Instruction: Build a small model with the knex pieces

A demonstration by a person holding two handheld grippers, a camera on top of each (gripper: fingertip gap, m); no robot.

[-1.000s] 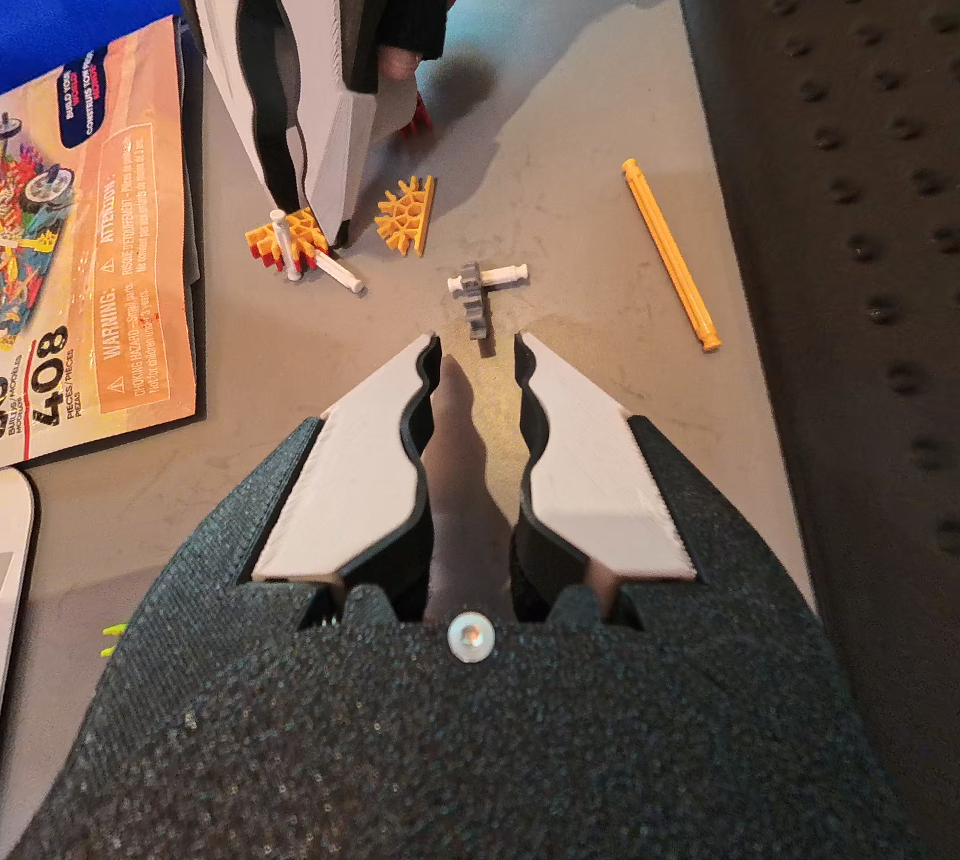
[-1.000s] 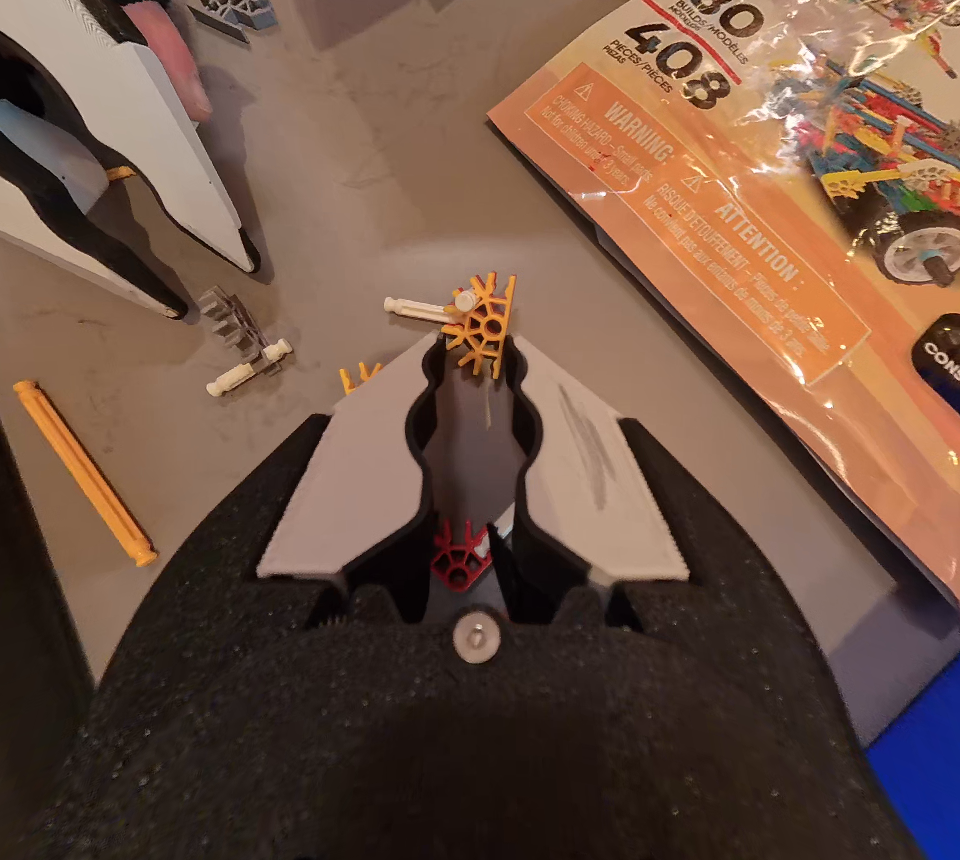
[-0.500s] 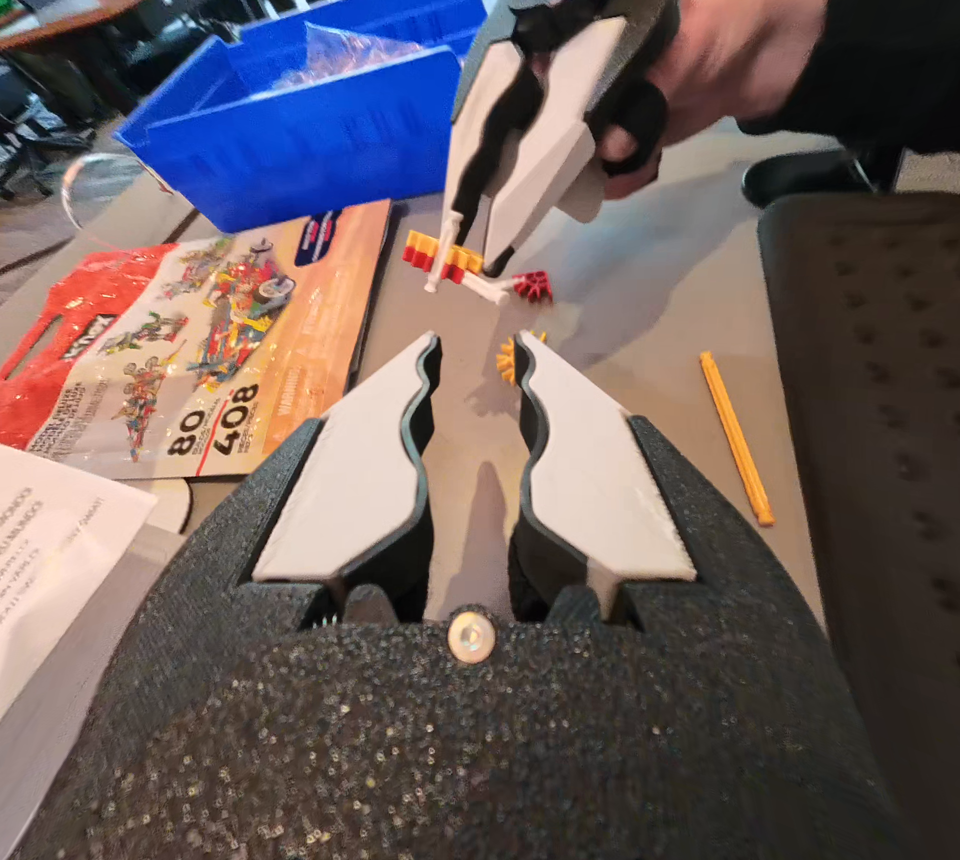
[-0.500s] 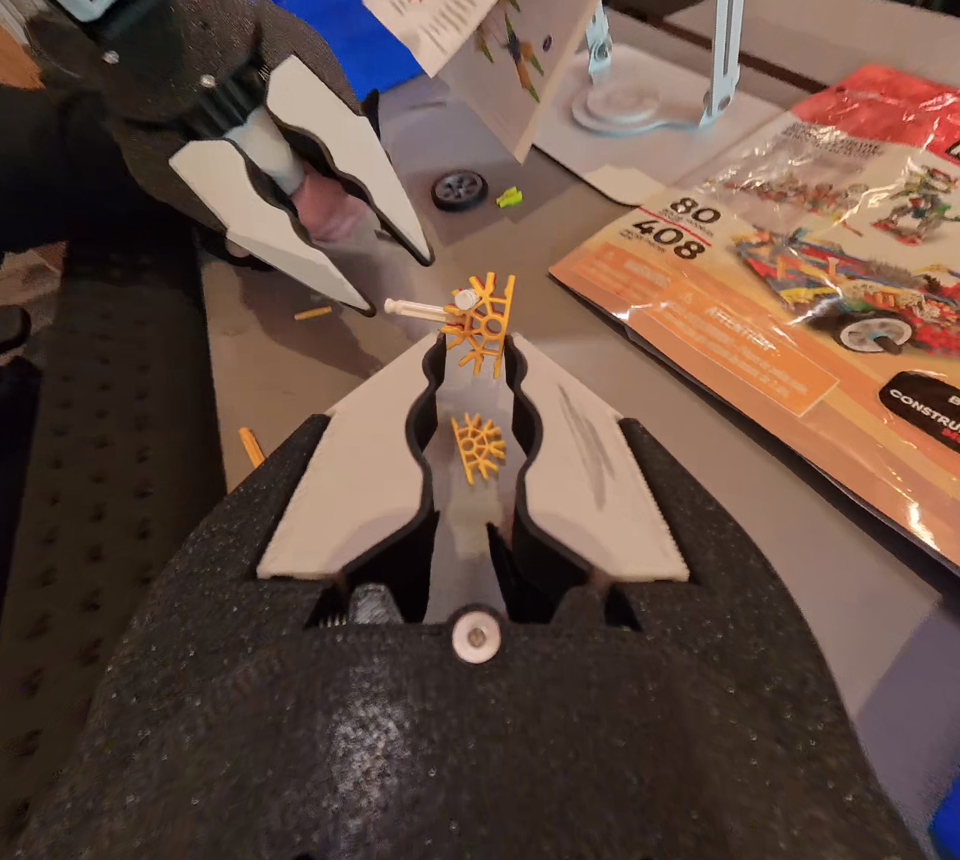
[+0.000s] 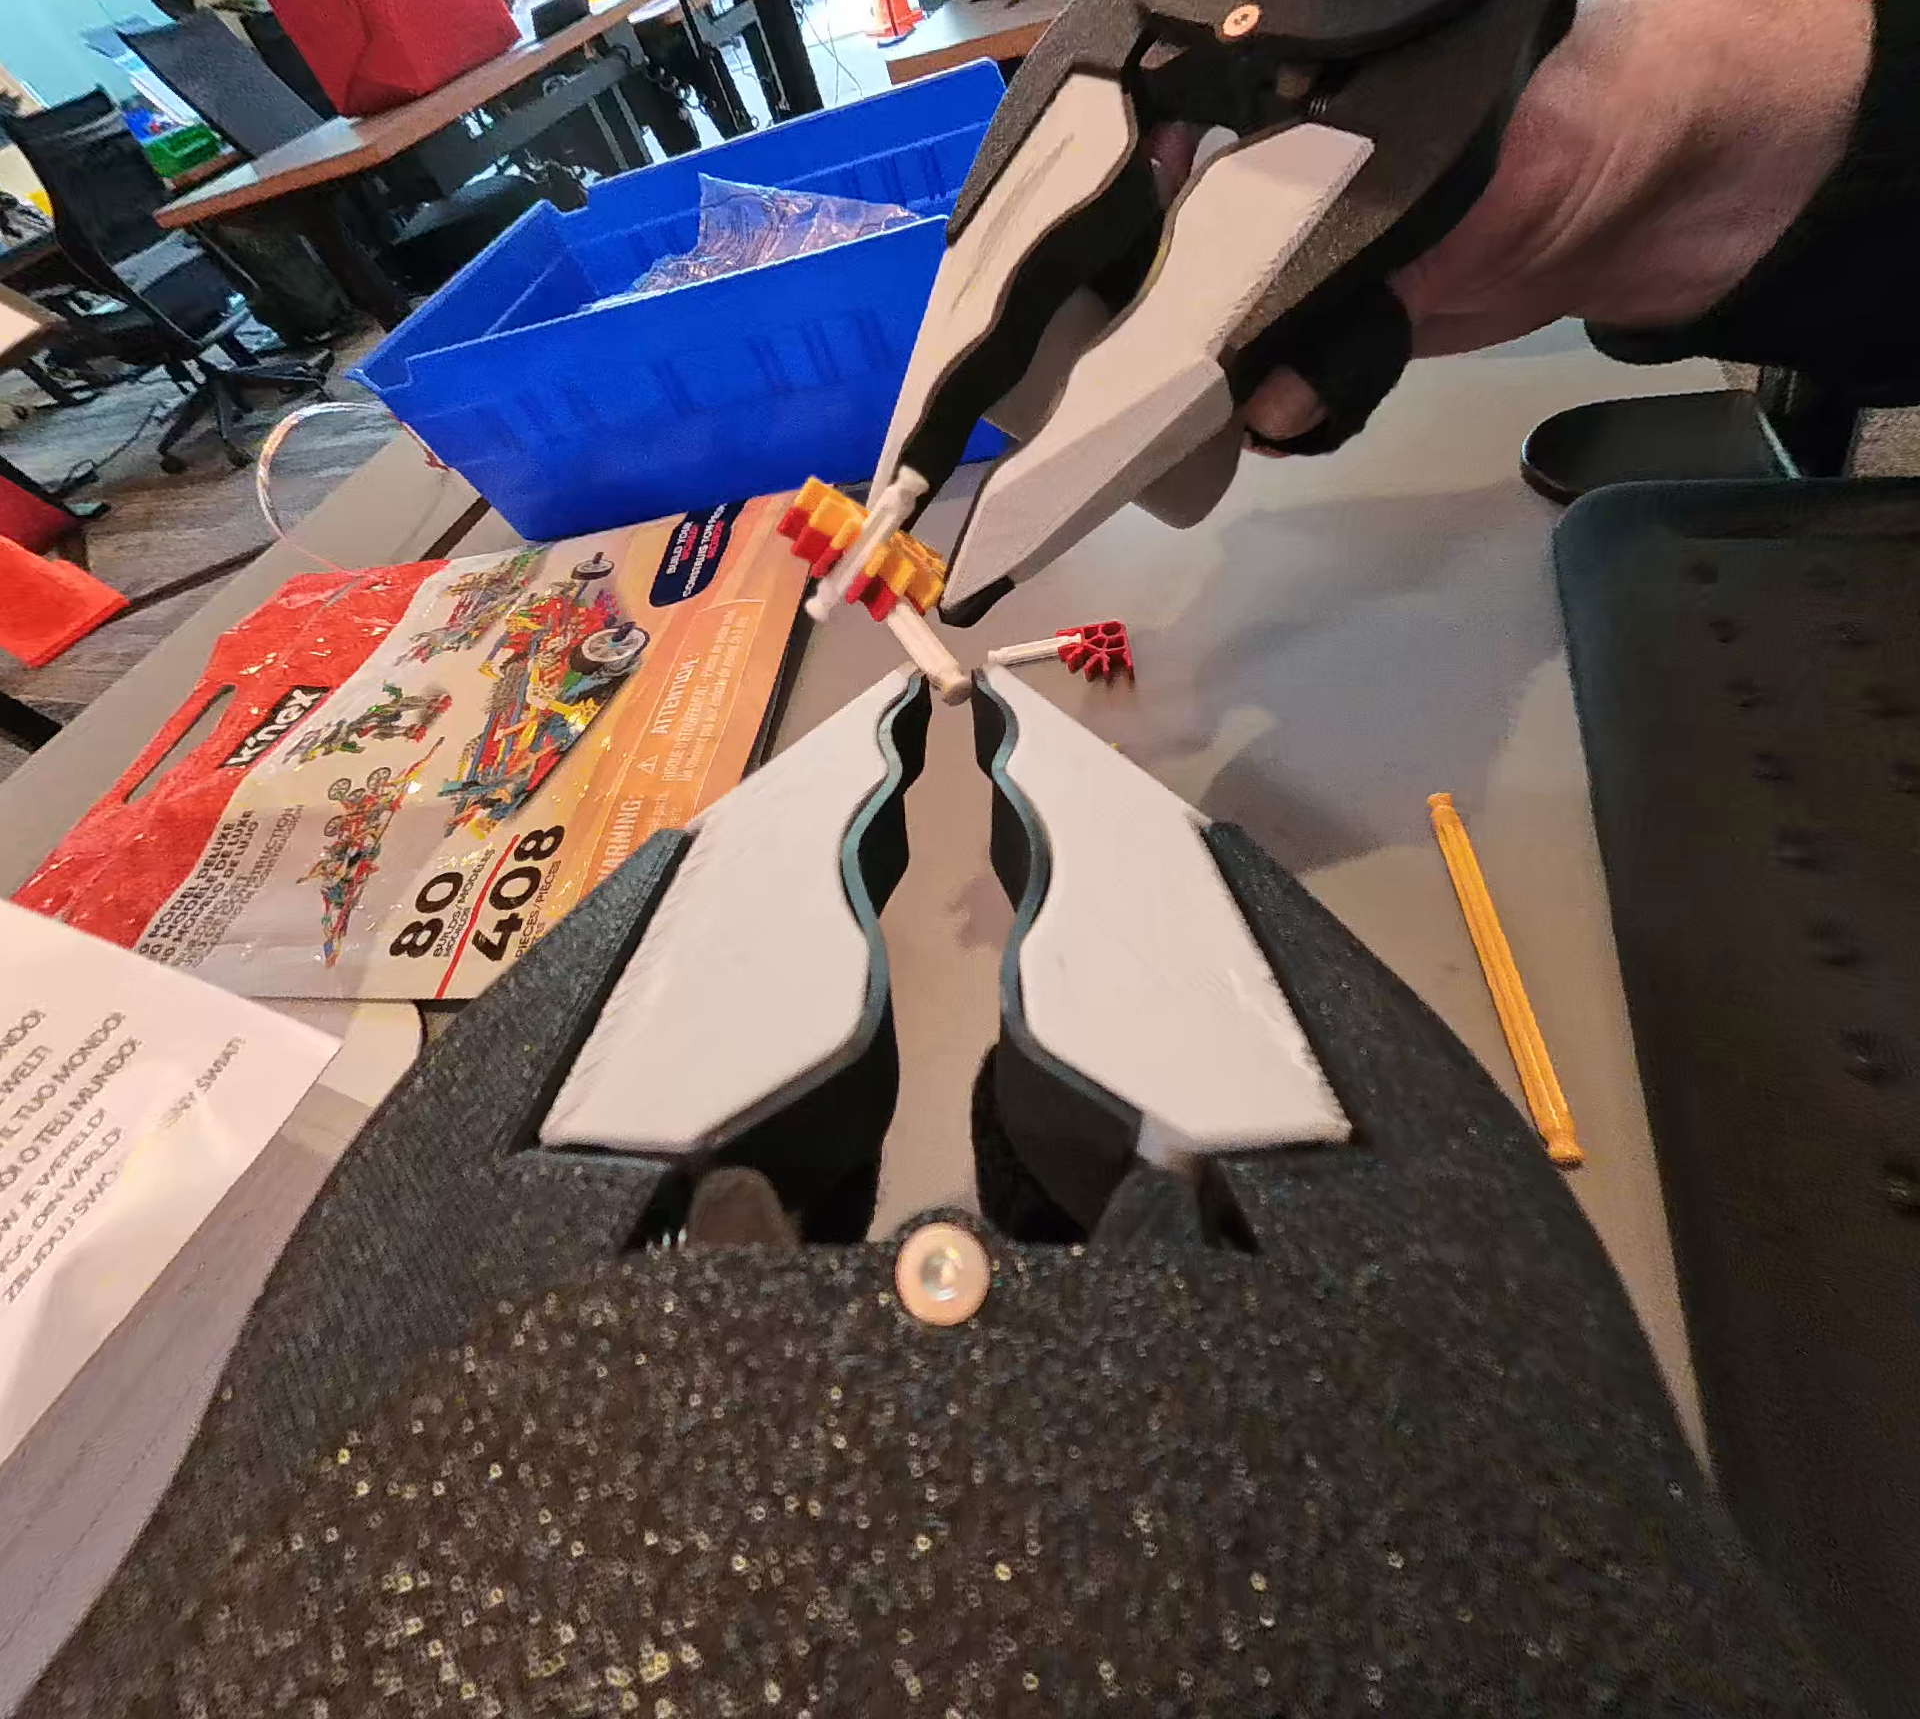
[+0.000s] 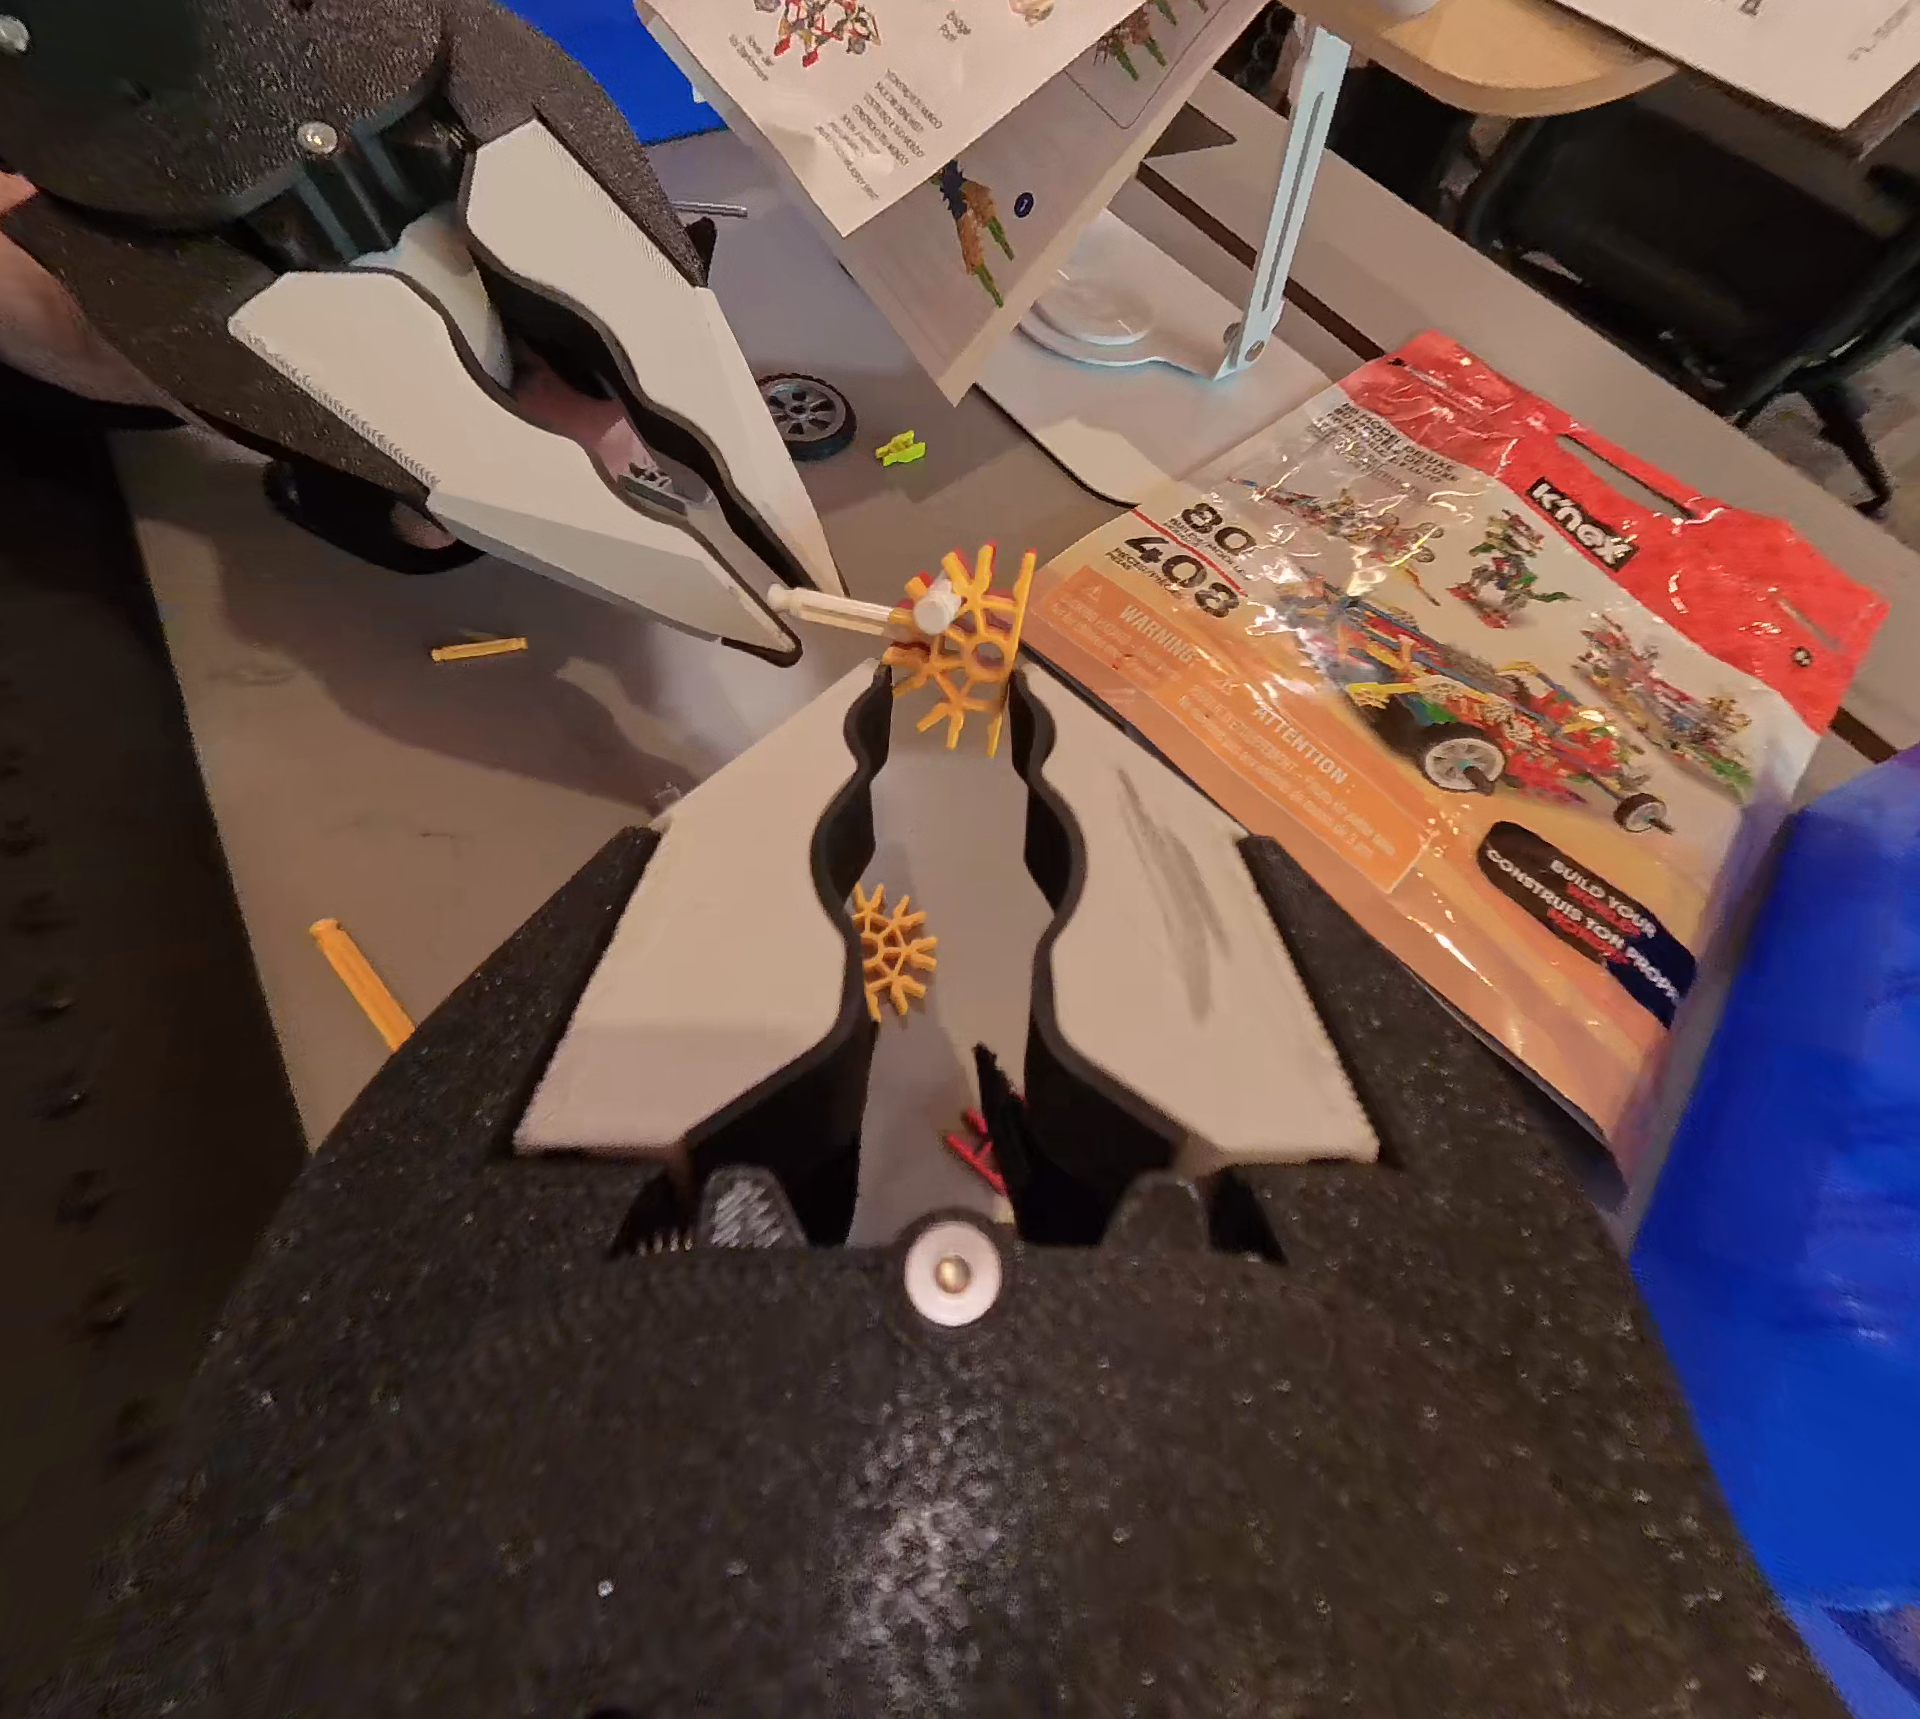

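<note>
Within half a second the left gripper (image 5: 948,684) had narrowed its jaws around the white rod's (image 5: 923,639) tip at frame centre, grip unclear, while the right gripper (image 6: 951,695) stayed pinching the rod's yellow connector (image 6: 966,630).

Bare table (image 5: 1299,734) lies open right of the toy bag (image 5: 436,765) — blue bin (image 5: 665,381) behind it, black mat (image 5: 1756,838) farther right.

Right tongs (image 6: 951,682) gripping yellow connector (image 6: 961,646), left tongs (image 6: 805,604) touching its white rod (image 6: 831,604)
</note>
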